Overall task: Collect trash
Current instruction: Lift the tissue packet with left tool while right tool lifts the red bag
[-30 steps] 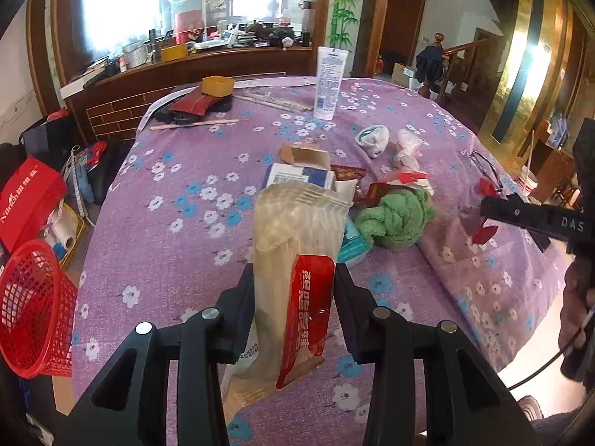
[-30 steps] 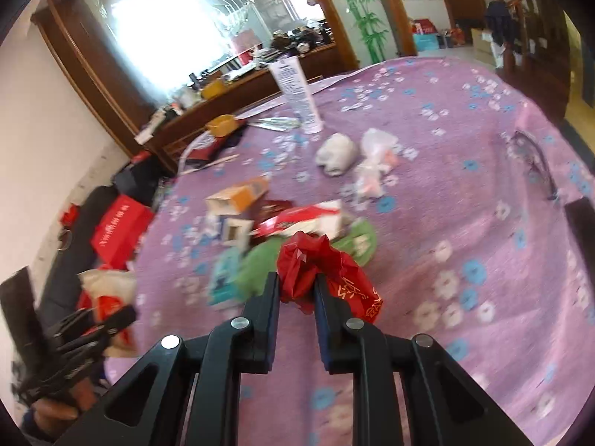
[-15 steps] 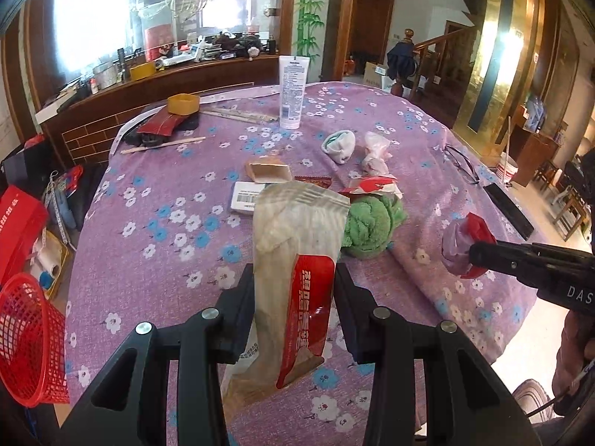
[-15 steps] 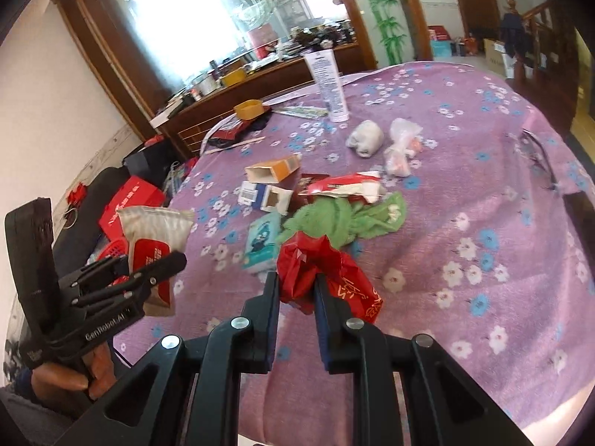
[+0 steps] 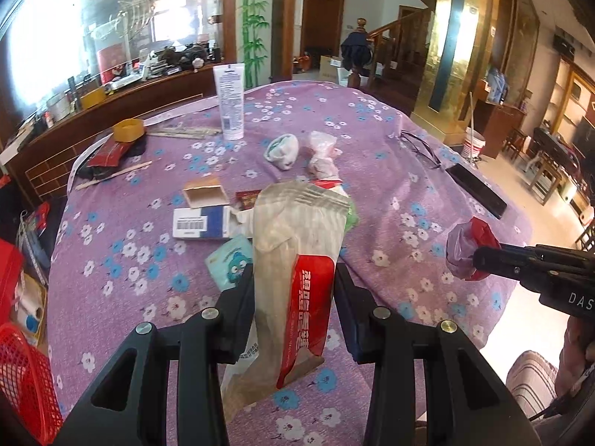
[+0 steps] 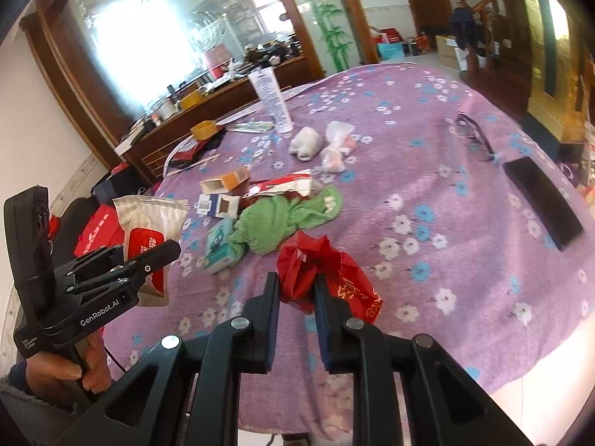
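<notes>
The left gripper (image 5: 293, 290) is closed on a beige-and-red plastic pouch (image 5: 297, 260), the right gripper (image 6: 296, 290) on a crumpled red plastic bag (image 6: 319, 271). Boxes and wrappers remain far on the purple flowered tablecloth (image 6: 446, 186); the red mesh basket (image 5: 22, 383) waits at left.

Purple floral tablecloth (image 5: 122, 230), green cloth (image 6: 275, 219), red basket (image 5: 22, 379)

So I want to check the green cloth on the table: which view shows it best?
The right wrist view: the green cloth lies fully visible amid the litter. In the left wrist view the held pouch hides all but a green sliver.
</notes>
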Tool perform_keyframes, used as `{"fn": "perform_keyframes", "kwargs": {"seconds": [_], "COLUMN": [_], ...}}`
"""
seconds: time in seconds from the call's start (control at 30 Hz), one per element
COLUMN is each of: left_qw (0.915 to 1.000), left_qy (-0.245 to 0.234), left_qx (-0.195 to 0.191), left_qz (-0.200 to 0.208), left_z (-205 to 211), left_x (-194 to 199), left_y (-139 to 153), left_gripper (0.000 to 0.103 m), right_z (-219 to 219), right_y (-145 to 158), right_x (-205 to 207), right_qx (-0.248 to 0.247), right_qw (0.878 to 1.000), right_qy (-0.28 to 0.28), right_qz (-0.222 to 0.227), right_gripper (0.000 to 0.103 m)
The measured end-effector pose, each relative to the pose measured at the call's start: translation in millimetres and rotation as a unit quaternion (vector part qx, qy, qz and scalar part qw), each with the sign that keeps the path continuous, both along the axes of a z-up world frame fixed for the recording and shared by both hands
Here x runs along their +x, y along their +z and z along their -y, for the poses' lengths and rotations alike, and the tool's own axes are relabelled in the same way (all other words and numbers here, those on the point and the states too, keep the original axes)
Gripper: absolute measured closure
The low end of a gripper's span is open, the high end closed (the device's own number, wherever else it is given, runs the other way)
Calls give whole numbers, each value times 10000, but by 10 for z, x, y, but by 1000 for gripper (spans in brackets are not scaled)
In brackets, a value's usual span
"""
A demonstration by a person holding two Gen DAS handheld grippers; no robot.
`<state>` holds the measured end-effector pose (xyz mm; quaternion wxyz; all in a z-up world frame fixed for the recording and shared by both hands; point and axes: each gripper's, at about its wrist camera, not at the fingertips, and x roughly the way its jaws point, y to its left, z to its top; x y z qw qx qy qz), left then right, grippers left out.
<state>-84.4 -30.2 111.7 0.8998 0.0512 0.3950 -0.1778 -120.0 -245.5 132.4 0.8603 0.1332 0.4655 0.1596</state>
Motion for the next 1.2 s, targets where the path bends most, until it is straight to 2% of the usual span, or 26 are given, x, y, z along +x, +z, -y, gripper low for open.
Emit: {"fn": "perform_keyframes", "kwargs": {"seconds": [0.23,0.57,0.9,1.2], "left_qw": [9999,9999,9972,9891], "left_qy": [-110,135,739,1457], "left_qx": [-3,-61,-88,-192], "left_qz": [-2,-77,-50,-32], "left_z": [67,-75,-453,-971], "left_x": [-30,-90,-243,-450], "left_y": [-11,-53,-64,-62], "left_gripper": [64,64,64,64], "right_z": [56,-21,-290,-808], "right_y": [-16,-67,-114,-104], "right_x": [-53,-31,55,147], "right_qx": [-33,-60,20,68], "right_qw": [9999,9998,9983,9917], "right_qy": [-118,66,537,1269], "right_qz": [-59,-156,-209,-211], "right_gripper": [84,84,84,84]}}
